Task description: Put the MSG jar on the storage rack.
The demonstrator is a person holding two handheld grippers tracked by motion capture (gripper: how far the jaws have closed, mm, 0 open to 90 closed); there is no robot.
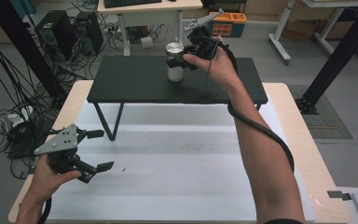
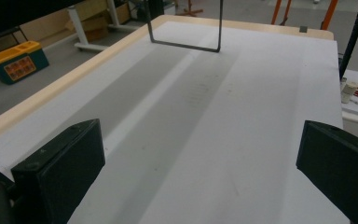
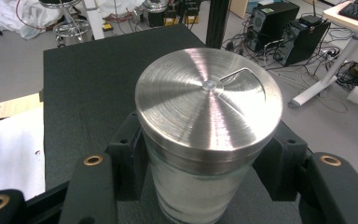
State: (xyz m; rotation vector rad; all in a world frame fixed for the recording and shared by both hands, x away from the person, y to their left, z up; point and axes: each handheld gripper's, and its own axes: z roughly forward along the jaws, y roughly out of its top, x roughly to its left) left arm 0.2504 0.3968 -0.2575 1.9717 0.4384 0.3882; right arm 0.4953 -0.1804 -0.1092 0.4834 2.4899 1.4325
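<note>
A glass jar (image 1: 175, 70) with a brushed metal lid (image 3: 208, 105) stands upright on a low black shelf (image 1: 135, 84) at the back of the table. My right gripper (image 1: 181, 62) is shut on the jar just under the lid, one jaw on each side of the frosted glass (image 3: 191, 191). My left gripper (image 1: 100, 150) hovers over the white sheet (image 1: 168, 163) at the near left, open with nothing between its fingers (image 2: 60, 170).
The black shelf rests on thin metal legs (image 1: 107, 121) above the white sheet. The table's wooden edge (image 1: 307, 140) runs down the right. Cables and computer towers (image 1: 56, 28) crowd the floor at the left, and an orange-lidded toolbox (image 1: 228, 22) sits behind the shelf.
</note>
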